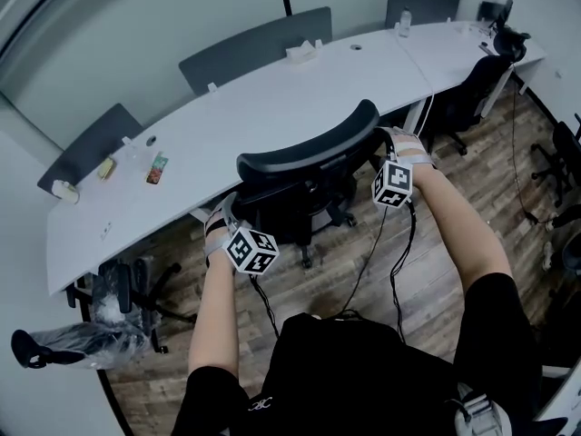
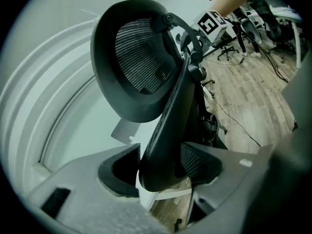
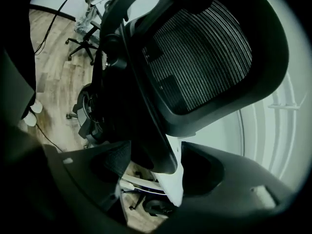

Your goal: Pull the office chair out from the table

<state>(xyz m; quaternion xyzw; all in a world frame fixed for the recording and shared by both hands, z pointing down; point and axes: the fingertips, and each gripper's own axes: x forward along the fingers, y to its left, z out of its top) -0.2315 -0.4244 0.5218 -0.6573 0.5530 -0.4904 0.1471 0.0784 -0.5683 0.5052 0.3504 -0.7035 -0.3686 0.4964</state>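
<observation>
The black mesh office chair (image 1: 309,157) stands at the curved white table (image 1: 272,89), its backrest toward me. My left gripper (image 1: 227,214) is at the backrest's left edge and my right gripper (image 1: 387,142) at its right edge. In the left gripper view the jaws (image 2: 163,167) stand open with the backrest's dark rim (image 2: 168,126) between them, and a gap shows on the left side. In the right gripper view the jaws (image 3: 151,165) are open astride the opposite rim (image 3: 156,130), under the mesh panel (image 3: 200,62). Neither pair of pads visibly presses on the rim.
Another black chair (image 1: 467,94) stands at the table to the right. A chair base (image 1: 136,284) sits under the table's left end. Grey partition panels (image 1: 259,48) line the far side of the table. Small items (image 1: 157,167) lie on the tabletop, and cables (image 1: 399,262) trail over the wooden floor.
</observation>
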